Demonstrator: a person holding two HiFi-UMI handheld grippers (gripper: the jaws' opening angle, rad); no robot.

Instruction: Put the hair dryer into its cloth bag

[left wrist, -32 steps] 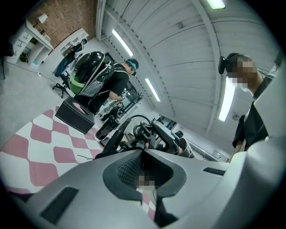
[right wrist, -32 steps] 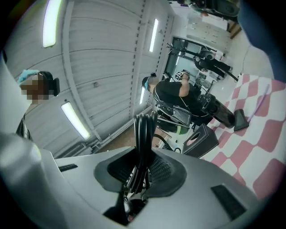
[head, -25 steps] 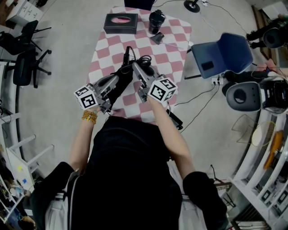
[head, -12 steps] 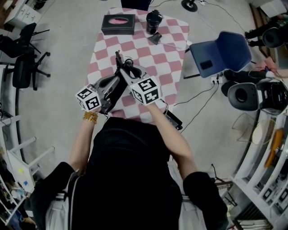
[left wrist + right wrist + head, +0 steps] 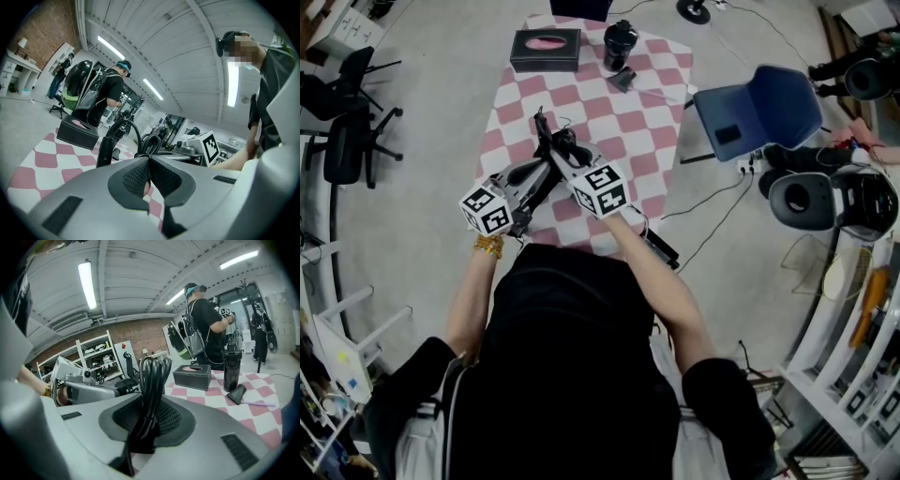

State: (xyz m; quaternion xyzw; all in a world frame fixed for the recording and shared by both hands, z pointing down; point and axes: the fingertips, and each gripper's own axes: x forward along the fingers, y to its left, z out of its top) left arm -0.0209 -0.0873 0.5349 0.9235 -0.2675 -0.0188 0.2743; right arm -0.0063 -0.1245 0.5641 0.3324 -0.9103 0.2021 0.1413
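Right gripper (image 5: pixel 555 148): fingers pinching the coiled black cord bundle (image 5: pixel 152 380) of the black hair dryer (image 5: pixel 546 129), which hung above the pink-and-white checked counter (image 5: pixel 661 103). It had swung leftward and lower, close beside the left gripper (image 5: pixel 539 173), whose fingers stayed pressed together. Dark cloth (image 5: pixel 539 195) below them, probably the bag. Insertion judged not yet begun.

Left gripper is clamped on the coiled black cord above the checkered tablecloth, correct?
Not the left one. The right gripper is clamped on the coiled black cord above the checkered tablecloth. The right gripper view shows the bundle pinched between its pads. In the left gripper view, the left gripper is shut with no cord in it.
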